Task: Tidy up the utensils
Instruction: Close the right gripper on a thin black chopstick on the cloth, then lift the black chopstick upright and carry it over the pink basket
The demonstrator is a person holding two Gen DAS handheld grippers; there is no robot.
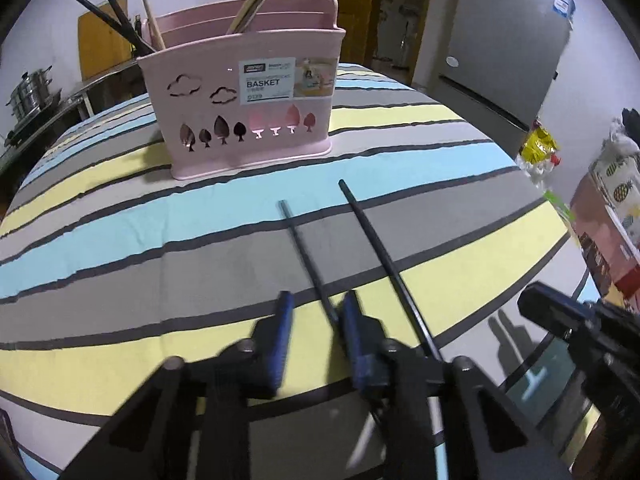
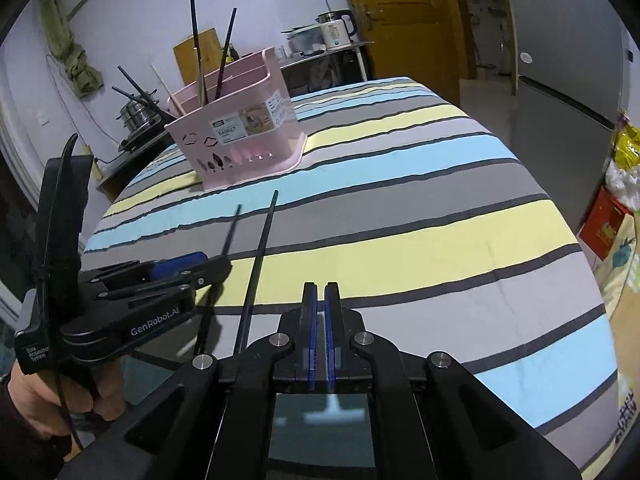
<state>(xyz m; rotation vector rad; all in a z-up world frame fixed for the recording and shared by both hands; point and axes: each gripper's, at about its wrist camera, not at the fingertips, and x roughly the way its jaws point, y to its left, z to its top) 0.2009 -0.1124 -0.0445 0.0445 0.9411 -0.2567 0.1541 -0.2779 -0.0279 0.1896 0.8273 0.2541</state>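
Left claw (image 1: 316, 312) astride a thin black chopstick (image 1: 308, 256)

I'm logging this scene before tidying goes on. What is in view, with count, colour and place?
Basket: one, pink, far on the table, holding several upright dark and pale sticks.
Loose chopsticks: two, black, lying on the cloth in front of the basket.
Tablecloth: one, striped blue, yellow and grey.
Fridge: one, grey, right background.
Kettle: one, white, back counter.
Left tool: blue pads around one chopstick.
Right tool: shut, empty.
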